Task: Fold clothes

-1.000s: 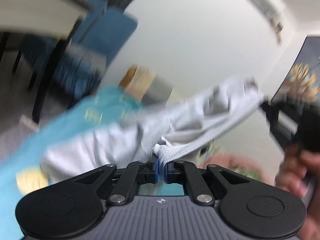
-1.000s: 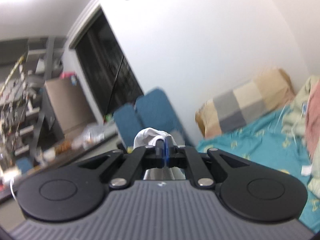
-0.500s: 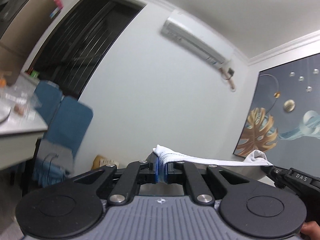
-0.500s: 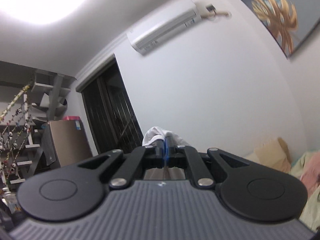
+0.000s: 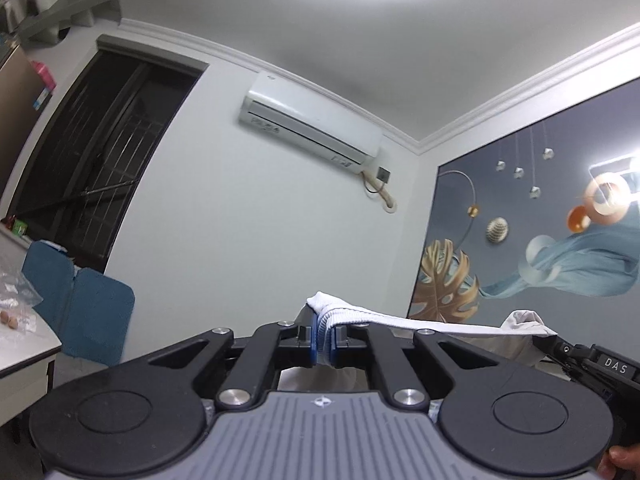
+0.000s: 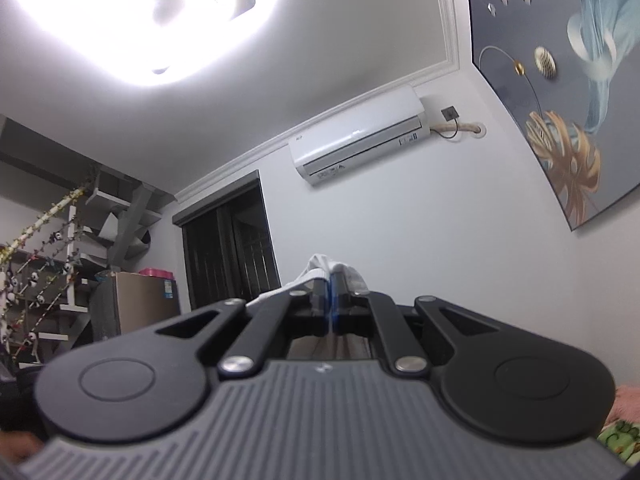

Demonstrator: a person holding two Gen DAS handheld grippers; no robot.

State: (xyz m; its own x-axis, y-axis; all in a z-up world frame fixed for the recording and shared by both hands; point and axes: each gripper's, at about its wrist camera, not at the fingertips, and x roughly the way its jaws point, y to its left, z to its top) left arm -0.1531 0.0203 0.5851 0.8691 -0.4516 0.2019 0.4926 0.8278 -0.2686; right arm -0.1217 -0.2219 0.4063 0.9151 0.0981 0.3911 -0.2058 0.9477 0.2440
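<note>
A white garment [image 5: 424,323] with a ribbed hem is stretched taut between both grippers, held high in the air. My left gripper [image 5: 323,340] is shut on the ribbed edge at one end. In the left wrist view the other end bunches at the right gripper [image 5: 560,346] on the far right. In the right wrist view my right gripper [image 6: 331,300] is shut on a bunched white corner of the garment [image 6: 320,265]. Most of the cloth hangs below, hidden by the gripper bodies.
Both cameras point up at the white wall, an air conditioner [image 5: 312,120] and a ceiling light [image 6: 136,12]. A blue chair [image 5: 80,312] and a table edge [image 5: 24,352] are at lower left. A wall painting [image 5: 540,248] is on the right. Shelves [image 6: 52,264] stand at the left.
Both grippers have risen and tilted upward with the garment. The teal bed and pillow have left view; the cloth is now pulled taut between the grippers.
</note>
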